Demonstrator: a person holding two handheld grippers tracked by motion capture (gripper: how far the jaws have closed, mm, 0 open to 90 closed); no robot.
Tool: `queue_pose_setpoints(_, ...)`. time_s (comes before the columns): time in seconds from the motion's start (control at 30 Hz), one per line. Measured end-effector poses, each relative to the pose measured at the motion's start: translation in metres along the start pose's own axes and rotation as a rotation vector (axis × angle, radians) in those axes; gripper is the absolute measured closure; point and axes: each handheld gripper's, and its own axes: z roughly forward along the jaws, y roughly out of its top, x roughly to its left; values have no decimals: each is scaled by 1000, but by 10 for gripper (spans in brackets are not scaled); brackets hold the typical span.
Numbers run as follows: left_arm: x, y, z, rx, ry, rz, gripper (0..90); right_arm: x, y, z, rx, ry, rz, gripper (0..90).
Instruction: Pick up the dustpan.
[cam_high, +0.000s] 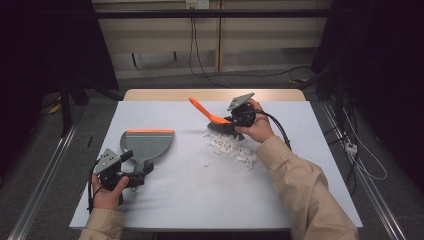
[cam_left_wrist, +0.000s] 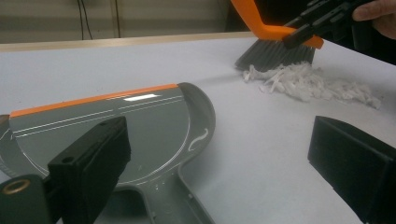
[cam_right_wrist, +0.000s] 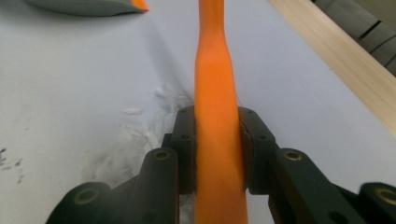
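Brush (cam_high: 216, 121), smooth orange handle, dark bristles, touches shredded white paper (cam_high: 231, 146).

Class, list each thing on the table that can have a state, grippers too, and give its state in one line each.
Brush: held by its orange handle, bristles down at the shreds.
Paper shreds: loose pile on the table, none in the dustpan.
Dustpan: flat on the table, empty, handle between open jaws.
Right gripper: shut on the brush handle.
Left gripper: open.
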Motion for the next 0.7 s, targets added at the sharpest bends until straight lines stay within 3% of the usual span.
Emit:
queue_pose_setpoints(0.23,2,0,-1,-5,5,-4,55,12,-1,-8,17,65,-28,717)
queue_pose_setpoints(0.47,1,0,-1,1,-2,2,55,34,-5,-19,28,125,-69,718)
queue_pose_setpoints(0.57,1,0,0,-2,-3,2,55,41,-3,-27,14,96,-79,718)
queue_pose_setpoints(0.63,1,0,0,0,-1,4,55,40,-2,-32,-20,89,-46,718)
queue_pose_setpoints(0.7,1,0,0,-3,-2,3,55,38,1,-37,-39,45,-6,718)
